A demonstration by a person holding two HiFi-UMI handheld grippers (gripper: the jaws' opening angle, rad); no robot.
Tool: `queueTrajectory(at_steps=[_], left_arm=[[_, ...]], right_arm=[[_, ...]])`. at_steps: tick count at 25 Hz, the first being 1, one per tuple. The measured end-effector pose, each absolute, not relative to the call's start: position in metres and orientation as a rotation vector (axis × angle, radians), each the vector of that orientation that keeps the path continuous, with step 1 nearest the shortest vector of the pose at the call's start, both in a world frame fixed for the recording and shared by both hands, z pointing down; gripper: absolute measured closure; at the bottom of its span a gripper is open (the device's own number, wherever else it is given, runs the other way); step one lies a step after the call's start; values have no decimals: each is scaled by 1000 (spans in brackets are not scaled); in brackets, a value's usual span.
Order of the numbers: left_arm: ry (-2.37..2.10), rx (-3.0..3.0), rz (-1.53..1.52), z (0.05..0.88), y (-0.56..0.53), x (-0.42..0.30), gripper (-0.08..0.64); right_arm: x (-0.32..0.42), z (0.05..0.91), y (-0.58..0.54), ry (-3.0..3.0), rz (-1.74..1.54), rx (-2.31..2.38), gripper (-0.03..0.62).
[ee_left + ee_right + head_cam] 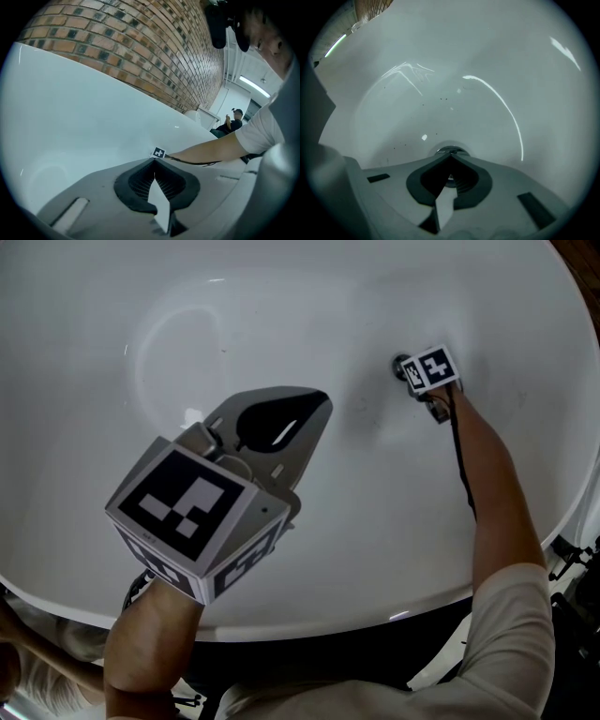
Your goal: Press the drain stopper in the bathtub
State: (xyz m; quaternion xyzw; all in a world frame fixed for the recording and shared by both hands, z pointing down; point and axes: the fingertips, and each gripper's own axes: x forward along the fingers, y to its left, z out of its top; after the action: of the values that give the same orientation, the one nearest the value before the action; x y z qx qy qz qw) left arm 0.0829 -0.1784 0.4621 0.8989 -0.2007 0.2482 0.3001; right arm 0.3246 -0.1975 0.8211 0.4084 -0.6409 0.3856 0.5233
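Interior of the white bathtub point(281, 306), seen from above. The right gripper point(411, 372), jaws pressed together and empty, has its tips at the drain stopper point(451, 151) near the tub's far right wall; contact cannot be confirmed. The left gripper point(321, 401), jaws likewise together and empty, hangs over the bare mid-basin, well apart from the near rim point(375, 620).

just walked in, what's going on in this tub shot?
A person leans over a white bathtub with a gripper in each hand. The right gripper is down at the tub floor, jaws shut, tips right over the drain stopper; whether it is pressing yet isn't clear. The left gripper hangs above the tub, shut and empty.
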Motion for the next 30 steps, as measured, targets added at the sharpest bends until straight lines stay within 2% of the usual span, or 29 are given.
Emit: queueTrajectory(at_steps=[30], left_arm=[[-532, 2443, 570, 437, -182, 94, 557]], right_arm=[[312, 793, -198, -1472, 894, 975, 575]])
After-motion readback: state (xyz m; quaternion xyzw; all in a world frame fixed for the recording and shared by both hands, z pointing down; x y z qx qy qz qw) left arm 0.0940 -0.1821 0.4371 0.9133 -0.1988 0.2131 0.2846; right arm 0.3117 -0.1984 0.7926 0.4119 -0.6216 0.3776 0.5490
